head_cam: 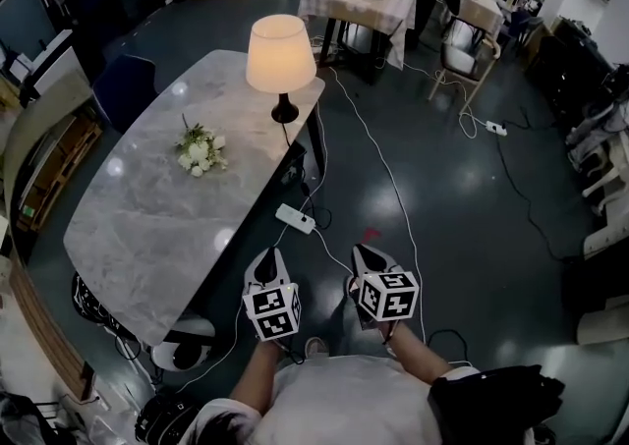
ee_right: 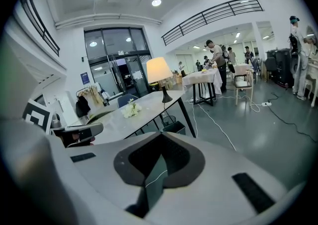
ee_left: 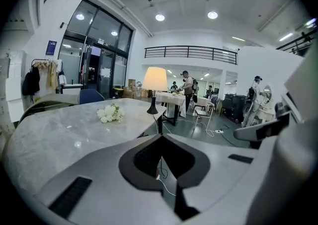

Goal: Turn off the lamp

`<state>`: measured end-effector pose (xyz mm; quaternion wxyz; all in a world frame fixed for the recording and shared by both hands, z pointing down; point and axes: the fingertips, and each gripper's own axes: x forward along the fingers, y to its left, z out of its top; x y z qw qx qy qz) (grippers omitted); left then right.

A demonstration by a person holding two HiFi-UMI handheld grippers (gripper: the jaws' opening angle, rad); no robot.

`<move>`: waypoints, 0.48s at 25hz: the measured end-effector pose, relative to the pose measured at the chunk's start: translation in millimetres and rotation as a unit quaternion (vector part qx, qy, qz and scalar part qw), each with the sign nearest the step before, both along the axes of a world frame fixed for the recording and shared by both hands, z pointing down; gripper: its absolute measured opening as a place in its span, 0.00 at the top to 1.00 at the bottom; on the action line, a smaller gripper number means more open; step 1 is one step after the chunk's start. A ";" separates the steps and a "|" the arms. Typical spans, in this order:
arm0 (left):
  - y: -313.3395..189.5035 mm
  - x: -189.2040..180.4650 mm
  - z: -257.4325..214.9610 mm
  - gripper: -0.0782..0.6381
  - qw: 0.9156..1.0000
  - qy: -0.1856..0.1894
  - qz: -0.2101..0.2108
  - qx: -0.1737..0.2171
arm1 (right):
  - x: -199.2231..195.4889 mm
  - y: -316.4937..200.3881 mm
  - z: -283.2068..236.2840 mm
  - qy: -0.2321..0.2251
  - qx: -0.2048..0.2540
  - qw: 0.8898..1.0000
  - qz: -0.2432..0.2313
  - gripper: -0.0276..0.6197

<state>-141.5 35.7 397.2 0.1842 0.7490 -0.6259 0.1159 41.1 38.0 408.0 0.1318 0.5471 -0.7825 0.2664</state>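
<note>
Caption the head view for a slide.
Lit lamp and flowers on table; left gripper and right gripper shut, empty.

readable text: none | blue door sign [ee_left: 52, 47]: too small to read

Lamp [head_cam: 281, 65]: on, cream tapered shade glowing warm, slim black stem, round black base. Upright at far end of pale marble bench [head_cam: 147, 207], nr its right edge. Well apart from fingers: approx straight ahead of L fingers [head_cam: 265, 264], ahead and left of R fingers [head_cam: 371, 258].
</note>
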 end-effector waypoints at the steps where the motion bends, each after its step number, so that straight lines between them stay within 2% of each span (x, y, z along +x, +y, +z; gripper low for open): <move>1: -4.0 3.4 0.7 0.90 1.000 -0.001 0.001 -0.001 | 1.7 -6.1 -0.3 -0.001 0.001 1.000 -0.002 0.96; 12: -66.3 46.5 9.7 0.90 1.000 -0.004 -0.008 -0.023 | 18.6 -90.5 0.7 -0.021 -0.009 0.999 -0.039 0.96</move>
